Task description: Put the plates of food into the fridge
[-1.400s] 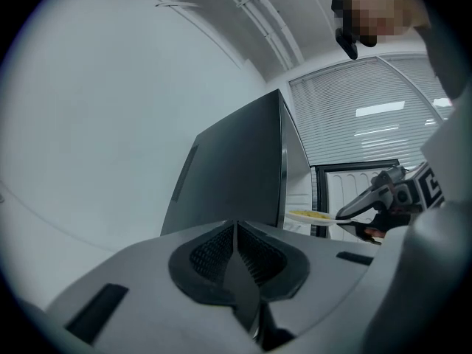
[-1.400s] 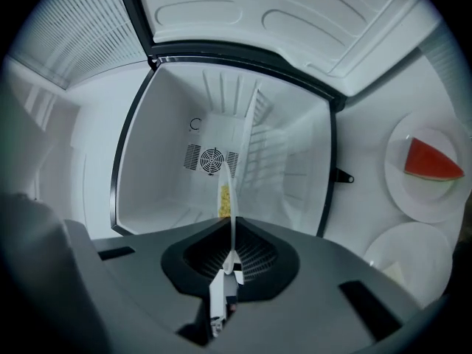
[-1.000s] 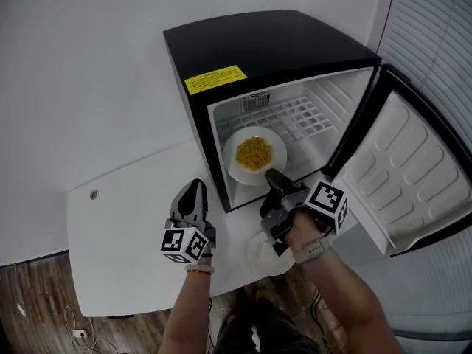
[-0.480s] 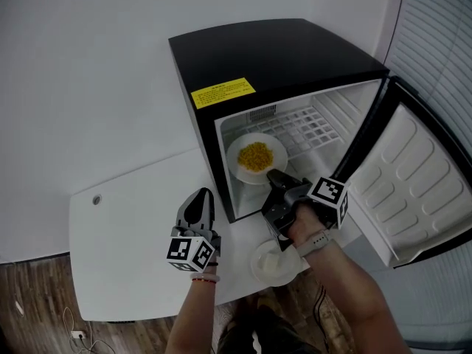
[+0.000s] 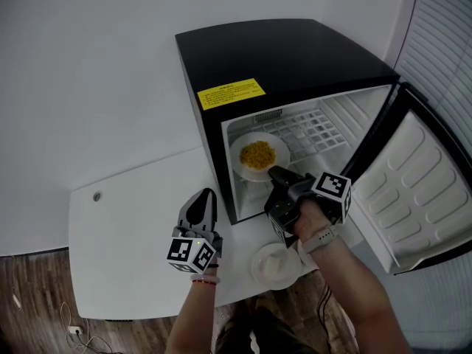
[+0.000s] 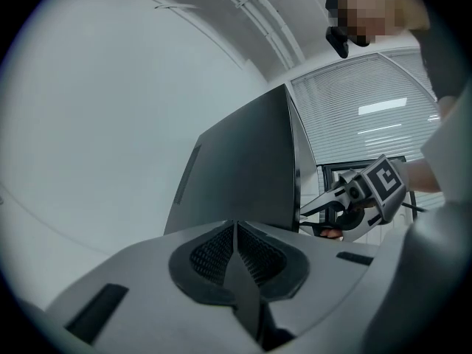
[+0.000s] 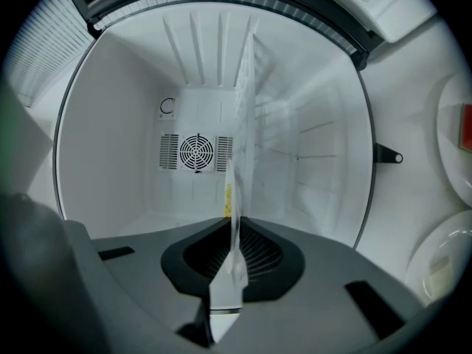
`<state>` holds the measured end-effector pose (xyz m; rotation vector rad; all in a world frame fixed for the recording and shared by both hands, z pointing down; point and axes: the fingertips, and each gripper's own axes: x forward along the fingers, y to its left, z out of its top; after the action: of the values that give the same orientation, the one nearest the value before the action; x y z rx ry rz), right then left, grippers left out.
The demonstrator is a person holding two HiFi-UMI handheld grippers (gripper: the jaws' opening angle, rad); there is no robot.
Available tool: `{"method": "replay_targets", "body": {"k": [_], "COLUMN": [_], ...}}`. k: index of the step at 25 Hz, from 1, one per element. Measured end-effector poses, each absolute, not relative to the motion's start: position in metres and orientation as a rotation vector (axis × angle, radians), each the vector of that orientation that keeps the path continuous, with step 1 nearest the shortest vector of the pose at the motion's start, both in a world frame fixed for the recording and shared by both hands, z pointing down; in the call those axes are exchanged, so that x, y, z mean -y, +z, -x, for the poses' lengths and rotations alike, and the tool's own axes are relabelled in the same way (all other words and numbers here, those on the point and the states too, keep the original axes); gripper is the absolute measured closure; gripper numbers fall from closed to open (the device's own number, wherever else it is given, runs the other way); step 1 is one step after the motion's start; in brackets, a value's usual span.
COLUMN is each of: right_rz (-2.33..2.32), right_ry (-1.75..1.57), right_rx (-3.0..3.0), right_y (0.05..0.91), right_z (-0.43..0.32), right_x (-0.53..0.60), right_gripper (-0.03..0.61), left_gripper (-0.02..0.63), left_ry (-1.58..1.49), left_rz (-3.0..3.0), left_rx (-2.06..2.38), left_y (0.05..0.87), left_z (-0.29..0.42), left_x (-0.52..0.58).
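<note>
Right tool [image 5: 279,174] has pushed the corn plate [image 5: 254,155] deeper into the fridge [image 5: 295,57] than a second ago. Tool pinches the plate's near rim, jaws almost together on it. Plate is inside the fridge at the front of the wire shelf [image 5: 321,131], not released; can't tell if it rests there. Second plate [image 5: 274,265] waits on the table [image 5: 125,249] in front of the fridge, so roughly half is left. Right hand reaches into the opening, wrist rolled sideways. Left tool [image 5: 206,196] is pressed together, empty, hovering over the table left of the fridge.

Fridge [image 5: 287,57] on table [image 5: 125,249]; plate of food [image 5: 238,161] inside it; second plate [image 5: 259,268] before it.
</note>
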<state>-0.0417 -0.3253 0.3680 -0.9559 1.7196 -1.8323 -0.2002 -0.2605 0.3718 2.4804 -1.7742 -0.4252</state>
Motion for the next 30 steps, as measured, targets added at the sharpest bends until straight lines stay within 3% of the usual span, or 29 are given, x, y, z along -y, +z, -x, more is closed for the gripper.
{"method": "replay_targets", "body": {"k": [5, 6, 7, 12, 30], "right_rz": [0.952, 0.964, 0.976, 0.951, 1.155], "right_ry": [-1.806, -1.798, -1.788, -1.709, -1.246], "right_rx": [-1.777, -1.796, -1.816, -1.907, -2.376], "right_y": [0.368, 0.369, 0.370, 0.364, 0.379], "right_z": [0.047, 0.047, 0.047, 0.048, 0.014], "right_x": [0.327, 0.327, 0.326, 0.322, 0.253], "right_gripper": [0.553, 0.538, 0.477, 0.423, 0.420], "left_gripper": [0.607, 0.607, 0.607, 0.607, 0.607], "left_ry": [-0.436, -0.437, -0.437, -0.431, -0.395], "left_rz": [-2.473, -2.473, -2.474, -2.471, -2.509], "left_rx": [1.769, 1.767, 1.766, 1.760, 1.674], "left_y": [0.374, 0.374, 0.374, 0.378, 0.380], "left_z": [0.202, 0.202, 0.202, 0.204, 0.197], "left_x": [0.260, 0.260, 0.260, 0.258, 0.228]}}
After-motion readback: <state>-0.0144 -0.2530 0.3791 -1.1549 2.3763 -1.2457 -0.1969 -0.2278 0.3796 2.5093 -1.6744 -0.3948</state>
